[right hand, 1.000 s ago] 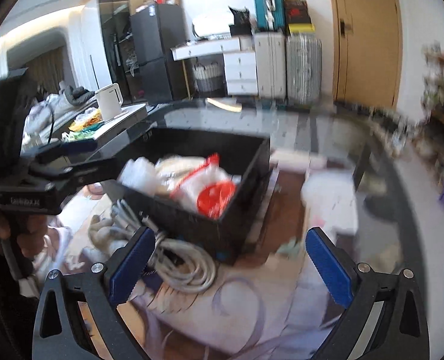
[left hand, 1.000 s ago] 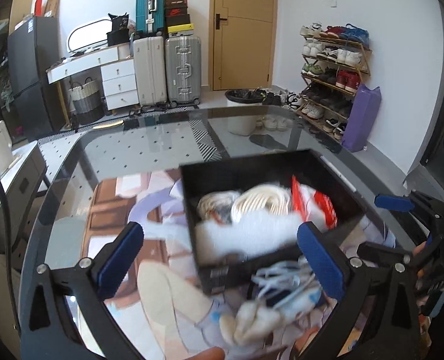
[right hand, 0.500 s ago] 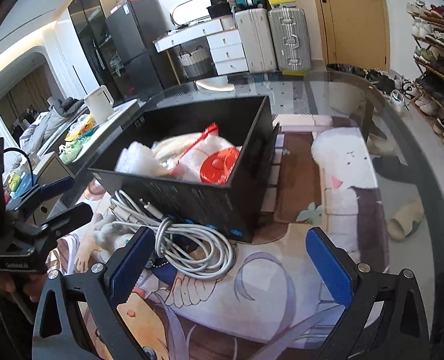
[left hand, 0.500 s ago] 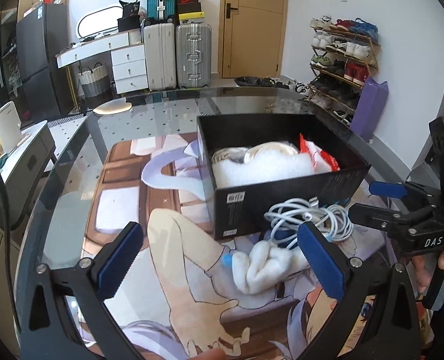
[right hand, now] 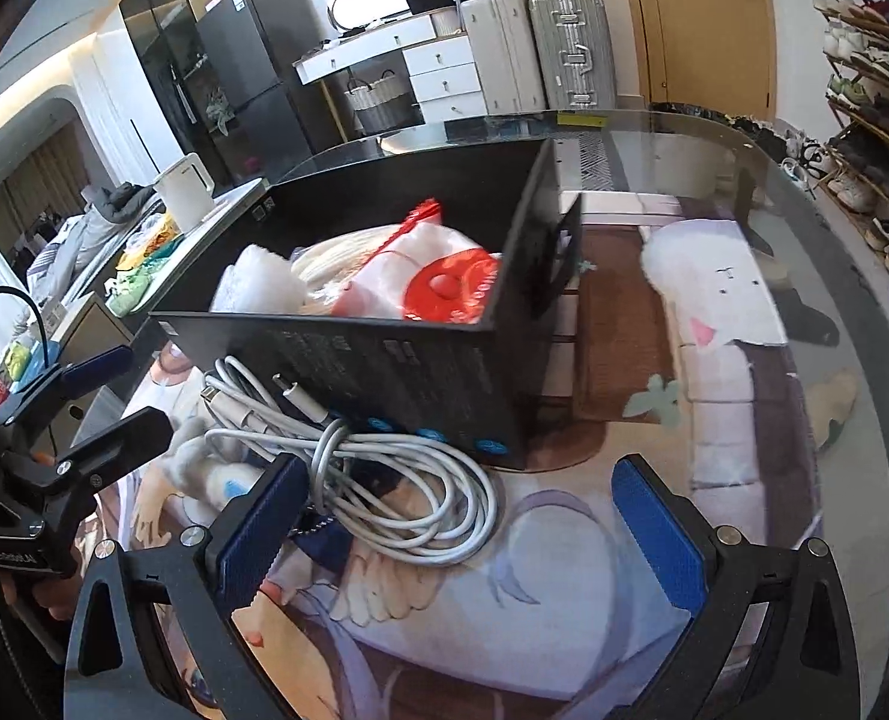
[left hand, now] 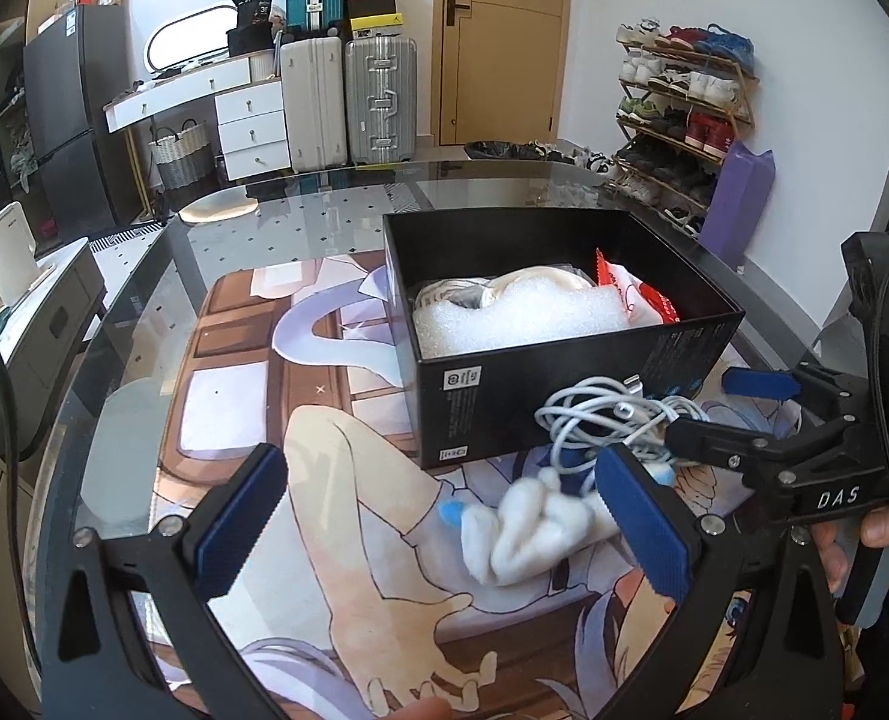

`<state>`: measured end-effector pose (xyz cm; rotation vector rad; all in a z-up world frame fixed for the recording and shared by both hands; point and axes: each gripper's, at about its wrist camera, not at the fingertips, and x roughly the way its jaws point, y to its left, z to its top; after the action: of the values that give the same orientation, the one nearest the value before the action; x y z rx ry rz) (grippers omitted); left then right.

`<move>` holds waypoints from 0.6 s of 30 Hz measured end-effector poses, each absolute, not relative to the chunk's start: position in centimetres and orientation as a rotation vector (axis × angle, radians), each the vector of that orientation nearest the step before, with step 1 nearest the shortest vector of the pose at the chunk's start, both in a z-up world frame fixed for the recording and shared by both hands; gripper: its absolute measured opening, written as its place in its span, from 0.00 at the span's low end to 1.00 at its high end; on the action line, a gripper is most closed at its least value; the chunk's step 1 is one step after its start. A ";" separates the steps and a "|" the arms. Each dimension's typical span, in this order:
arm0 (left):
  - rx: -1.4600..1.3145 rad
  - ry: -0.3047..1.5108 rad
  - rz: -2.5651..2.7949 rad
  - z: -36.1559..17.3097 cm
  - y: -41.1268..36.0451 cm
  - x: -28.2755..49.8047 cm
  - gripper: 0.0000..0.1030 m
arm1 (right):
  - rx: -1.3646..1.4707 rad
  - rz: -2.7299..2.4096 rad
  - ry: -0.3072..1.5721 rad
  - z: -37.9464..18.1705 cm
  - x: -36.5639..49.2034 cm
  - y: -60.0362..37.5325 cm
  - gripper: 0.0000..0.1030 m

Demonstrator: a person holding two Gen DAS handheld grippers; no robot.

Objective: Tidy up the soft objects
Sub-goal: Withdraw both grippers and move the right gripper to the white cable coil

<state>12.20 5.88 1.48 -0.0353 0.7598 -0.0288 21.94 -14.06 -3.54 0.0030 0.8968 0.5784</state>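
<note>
A black box point(left hand: 570, 396) point(right hand: 384, 360) stands on the printed mat and holds white foam point(left hand: 522, 312), a pale rope coil and a red-and-white bag point(right hand: 444, 288). A coiled white cable point(left hand: 612, 420) point(right hand: 384, 480) lies against the box's near wall. A white sock bundle point(left hand: 534, 534) with a blue toe lies beside it. My left gripper point(left hand: 438, 522) is open, low over the mat, with its right finger by the sock. My right gripper point(right hand: 456, 528) is open too, its left finger touching the cable's edge. Neither holds anything.
The printed mat point(left hand: 252, 396) covers a round glass table point(left hand: 324, 198). Beyond it stand suitcases point(left hand: 378, 102), white drawers, a door and a shoe rack point(left hand: 678, 120). A side cabinet with a white kettle point(right hand: 186, 186) sits to the left. A hand point(left hand: 888, 540) grips the right tool.
Both grippers have drawn back from the box and dropped lower. The cable and sock now lie nearer the fingers. Both grippers have stayed open.
</note>
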 end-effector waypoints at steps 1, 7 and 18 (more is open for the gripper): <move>-0.035 0.760 -0.029 1.5 5.8 12.2 1.00 | 0.008 0.575 0.902 -3.6 22.0 -14.3 0.99; -0.031 0.764 -0.031 1.4 5.8 12.1 1.00 | 0.021 0.545 0.915 -3.7 22.5 -15.7 0.99; -0.024 0.776 -0.043 1.4 5.4 12.2 1.00 | 0.013 0.579 0.913 -3.6 22.5 -15.9 0.99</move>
<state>12.19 5.44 1.44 -0.0238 0.7757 -0.0431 22.46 -15.91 -3.56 0.0126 0.9134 0.5793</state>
